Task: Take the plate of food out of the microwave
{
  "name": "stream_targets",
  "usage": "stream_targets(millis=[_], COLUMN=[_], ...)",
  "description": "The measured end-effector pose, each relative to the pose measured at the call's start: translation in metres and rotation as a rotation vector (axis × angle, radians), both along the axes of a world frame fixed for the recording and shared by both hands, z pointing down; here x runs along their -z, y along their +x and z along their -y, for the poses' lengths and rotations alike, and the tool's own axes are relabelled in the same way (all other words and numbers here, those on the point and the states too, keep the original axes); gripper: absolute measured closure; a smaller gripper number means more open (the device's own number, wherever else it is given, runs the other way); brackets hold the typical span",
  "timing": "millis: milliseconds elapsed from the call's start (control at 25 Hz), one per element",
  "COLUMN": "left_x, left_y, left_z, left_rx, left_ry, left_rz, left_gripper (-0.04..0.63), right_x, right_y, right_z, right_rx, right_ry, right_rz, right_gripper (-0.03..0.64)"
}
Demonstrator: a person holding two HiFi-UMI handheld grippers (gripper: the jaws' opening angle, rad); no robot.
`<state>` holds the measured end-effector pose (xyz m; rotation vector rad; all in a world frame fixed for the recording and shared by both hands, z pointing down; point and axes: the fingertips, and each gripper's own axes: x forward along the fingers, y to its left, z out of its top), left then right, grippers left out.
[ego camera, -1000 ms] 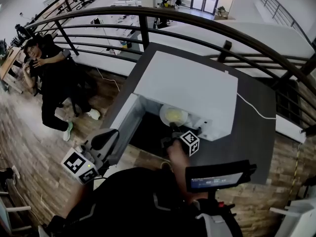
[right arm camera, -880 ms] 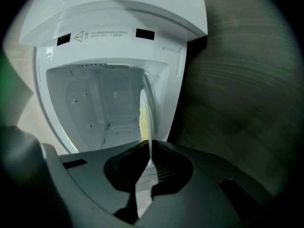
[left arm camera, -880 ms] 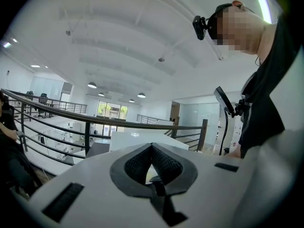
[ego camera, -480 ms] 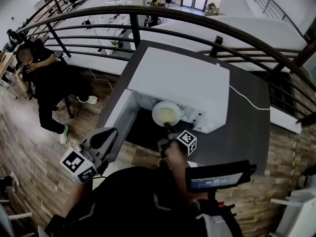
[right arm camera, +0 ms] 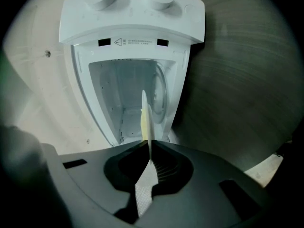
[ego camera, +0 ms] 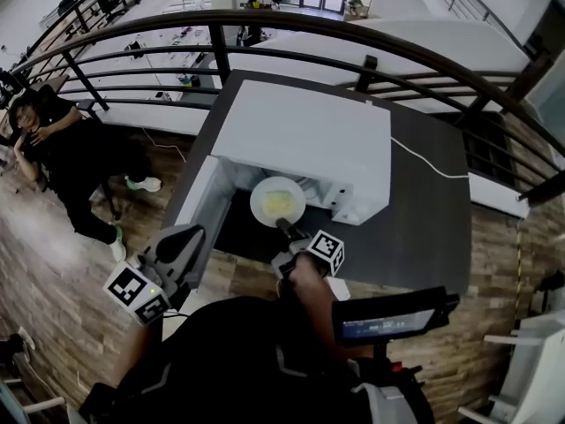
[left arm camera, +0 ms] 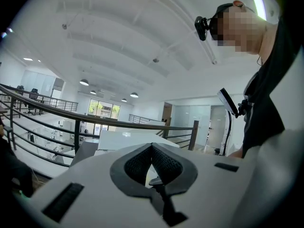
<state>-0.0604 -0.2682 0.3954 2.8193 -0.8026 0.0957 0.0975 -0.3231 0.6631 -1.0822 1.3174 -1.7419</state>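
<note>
In the head view a white microwave (ego camera: 300, 140) stands on a dark table (ego camera: 424, 228), its door (ego camera: 199, 201) swung open to the left. A white plate (ego camera: 278, 202) with pale yellow food hangs level just in front of the opening. My right gripper (ego camera: 284, 229) is shut on its near rim. In the right gripper view the plate (right arm camera: 145, 113) shows edge-on between the pads of the right gripper (right arm camera: 148, 146), with the bare microwave cavity (right arm camera: 123, 94) beyond. My left gripper (ego camera: 181, 237) is low at the left beside the door, holding nothing. The left gripper (left arm camera: 152, 146) points up at the ceiling, jaws together.
A curved black railing (ego camera: 265, 25) runs behind the table. Below it a person (ego camera: 62, 148) sits on the lower floor. A white cable (ego camera: 424, 162) trails from the microwave across the table. A small screen (ego camera: 388, 321) sits at my chest. Wood floor lies left of the table.
The plate has come out of the microwave toward me in the right gripper. The left gripper has stayed low by the door.
</note>
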Motion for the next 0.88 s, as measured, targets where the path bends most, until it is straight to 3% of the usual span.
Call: stream_targets(millis=[880], left_x=[-0.001], left_y=[0.020], left_z=[-0.010], left_rx=[-0.080], left_ry=[-0.011], left_rz=[-0.026], left_gripper=[0.591], right_x=[0.086], right_y=[-0.039], right_z=[-0.060], right_rx=[0.218], right_ry=[0.152], right_rz=[0.007], right_gripper=[0.601])
